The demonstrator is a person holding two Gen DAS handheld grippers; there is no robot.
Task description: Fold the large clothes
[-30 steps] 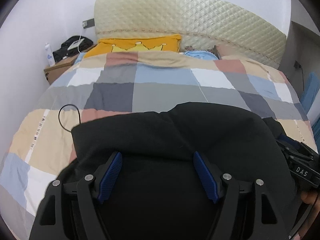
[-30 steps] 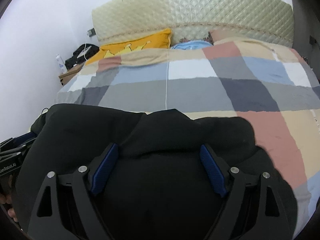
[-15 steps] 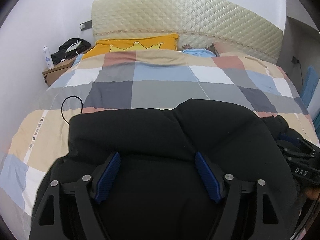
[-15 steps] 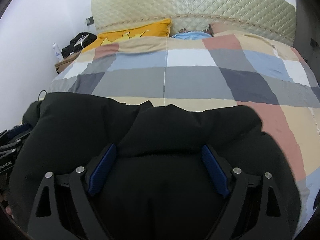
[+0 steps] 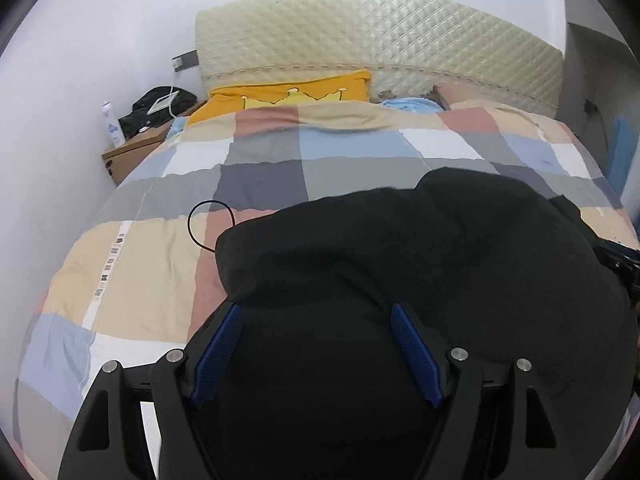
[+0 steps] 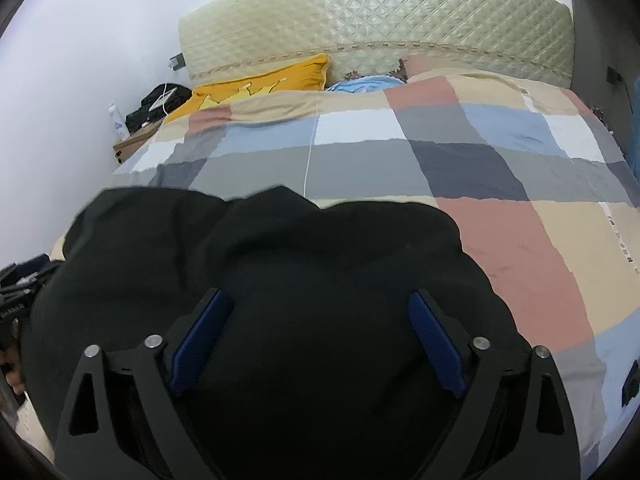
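- Two grippers, our left gripper (image 5: 316, 350) and right gripper (image 6: 316, 342), both have their blue-padded fingers spread wide, with black cloth bulging between them; neither pair is pinching it.
- Our bulky black fabric garment (image 5: 420, 264) lies heaped on the checked patchwork quilt (image 5: 260, 172), at the end far from the yellow crown pillow (image 5: 288, 94).
- We judge it soft, thick and limp, fairly heavy for cloth, prone to sag and slump.
- We would grip the far rounded edge at two spaced points, pinching through all layers.
- One thin black cord (image 5: 210, 220) loops beside it, nearer the pillow; it may snag.
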